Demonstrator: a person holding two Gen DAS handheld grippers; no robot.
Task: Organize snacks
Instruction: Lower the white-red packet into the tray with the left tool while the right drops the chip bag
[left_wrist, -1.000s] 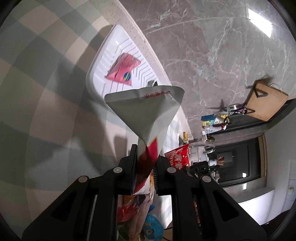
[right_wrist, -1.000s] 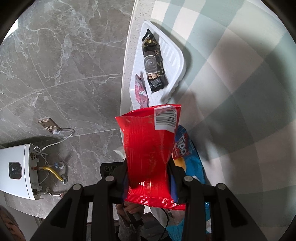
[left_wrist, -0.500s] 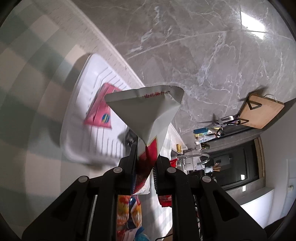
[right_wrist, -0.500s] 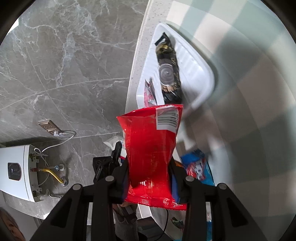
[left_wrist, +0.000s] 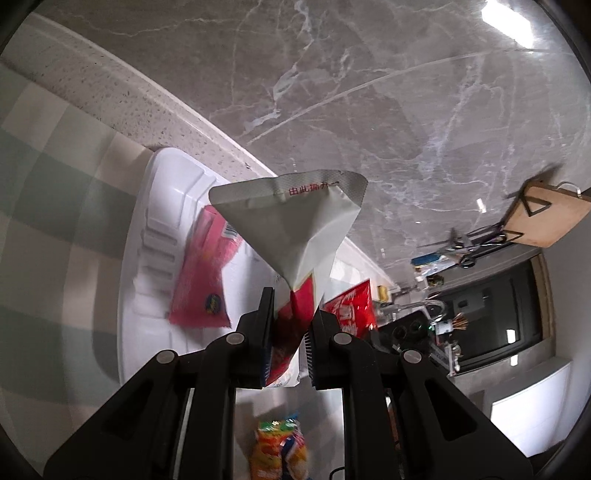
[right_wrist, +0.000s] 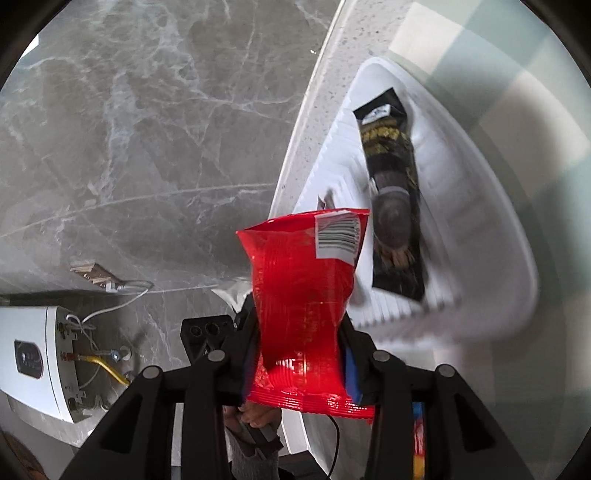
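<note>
- While both wrist views tilt hard, I see my left gripper (left_wrist: 290, 325) clamped on a silver-and-red snack pouch (left_wrist: 291, 236), whose flared top blocks much of the white tray (left_wrist: 155, 192) beyond it.
- Behind that pouch lies a pink packet (left_wrist: 207, 273), flat on the tray's ribbed floor; it is blurred, so I cannot read its print.
- Under the tray I see a green-and-cream checked cloth (left_wrist: 55, 177), and past it a speckled counter edge (left_wrist: 122, 96) meets a grey marble wall (left_wrist: 369, 92).
- Low in the left view an orange snack bag (left_wrist: 279, 450) lies on the cloth, and a red bag (left_wrist: 351, 306) shows just right of the fingers.
- A wooden board (left_wrist: 543, 214) hangs on the wall far to the right.
- My right gripper (right_wrist: 303, 350) is closed on a red bag with a barcode label (right_wrist: 299, 295), which hides the near end of the white tray (right_wrist: 498, 221) in the right view.
- Inside that tray lies a black-and-gold packet (right_wrist: 395, 199), lengthwise on the ribs.
- A white appliance with wires (right_wrist: 37, 362) sits at lower left by the wall.
</note>
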